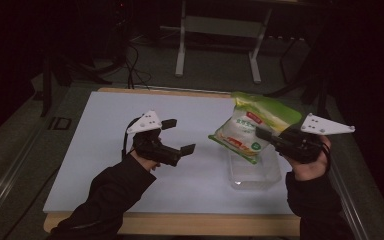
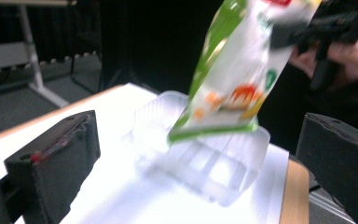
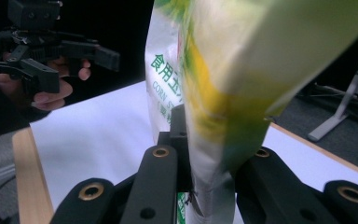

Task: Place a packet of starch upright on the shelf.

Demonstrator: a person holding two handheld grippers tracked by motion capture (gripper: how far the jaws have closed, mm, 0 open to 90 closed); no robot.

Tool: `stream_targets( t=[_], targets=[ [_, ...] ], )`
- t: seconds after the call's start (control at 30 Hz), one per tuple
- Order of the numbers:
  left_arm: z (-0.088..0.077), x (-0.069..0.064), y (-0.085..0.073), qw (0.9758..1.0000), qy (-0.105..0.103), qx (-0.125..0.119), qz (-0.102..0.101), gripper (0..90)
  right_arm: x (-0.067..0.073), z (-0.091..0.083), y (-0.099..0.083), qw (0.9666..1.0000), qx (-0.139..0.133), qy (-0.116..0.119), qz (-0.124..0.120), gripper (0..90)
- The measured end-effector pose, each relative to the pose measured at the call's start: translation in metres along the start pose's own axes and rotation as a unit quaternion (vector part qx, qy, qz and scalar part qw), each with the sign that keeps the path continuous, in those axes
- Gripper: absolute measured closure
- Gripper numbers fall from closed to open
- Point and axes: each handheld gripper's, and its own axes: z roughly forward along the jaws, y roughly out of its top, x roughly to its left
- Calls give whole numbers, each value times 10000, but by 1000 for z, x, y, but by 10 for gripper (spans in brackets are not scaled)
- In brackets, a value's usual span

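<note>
**Starch bag hanging over the tub**

High view: my right gripper [image 1: 270, 137] is clamping the corn starch bag [image 1: 245, 131] above the clear plastic tub [image 1: 254, 172], seemingly for lowering in. Left gripper view: I'm holding my left gripper [image 2: 200, 154] spread, empty, waiting. Right gripper view: bag pinched between the fingers [image 3: 156, 177].

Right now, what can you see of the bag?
The bag is a soft plastic pouch, green and white with orange-red marks and printed text. It hangs tilted in the air, pinched by the right gripper, its lower edge just above the clear tub on the table; contact with the tub is unclear.
</note>
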Motion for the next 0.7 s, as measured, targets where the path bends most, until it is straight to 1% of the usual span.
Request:
stream_targets(
  t=[0.03,0.1,0.13,0.17,0.23,0.27,0.33,0.37,0.4,0.43,0.47,0.5,0.53,0.57,0.6,0.63,0.67,0.7],
  targets=[
    [0,0,0,10000,0,0,0,1,0,0,0,10000,0,0,0,812],
    [-7,4,-7,9999,91,100,-44,0,-5,-8,1,10000,9,-30,-74,812],
    [-11,7,-13,9997,137,186,-49,1,-10,-14,1,10000,27,-42,-77,812],
    [-11,7,-13,9997,137,186,-49,1,-13,-17,0,10000,48,-54,-56,812],
    [-16,9,-20,9995,162,256,-43,1,-18,-23,-1,9999,89,-85,-48,812],
    [-18,9,-24,9994,182,277,-44,1,-18,-23,-1,9999,89,-85,-48,812],
    [-23,11,-32,9995,170,280,6,1,-23,-29,-3,9999,139,-67,-50,812],
    [-25,11,-35,9995,181,267,22,1,-27,-33,-6,9998,185,-66,8,812],
    [-28,10,-43,9995,166,233,118,1,-28,-35,-8,9997,217,-68,4,812],
    [-28,10,-43,9995,166,233,118,1,-28,-35,-8,9997,217,-68,4,812],
    [-30,8,-51,9993,172,245,213,1,-31,-37,-12,9995,300,-48,-22,812],
    [-30,8,-51,9993,172,245,213,1,-31,-37,-12,9995,300,-48,-22,812],
    [-32,8,-56,9993,150,264,233,1,-32,-37,-14,9994,339,-33,-22,812],
    [-32,8,-63,9991,181,342,171,1,-35,-37,-17,9991,431,30,-16,811],
    [-33,9,-68,9991,184,364,142,1,-36,-37,-19,9988,479,77,-34,811],
    [-34,9,-71,9990,187,386,113,1,-37,-36,-22,9983,544,187,-18,811],
    [-35,10,-75,9990,198,395,65,1,-38,-36,-24,9980,577,241,-19,811],
    [-35,10,-75,9990,198,395,65,1,-38,-36,-24,9980,577,241,-19,811]
  ],
)
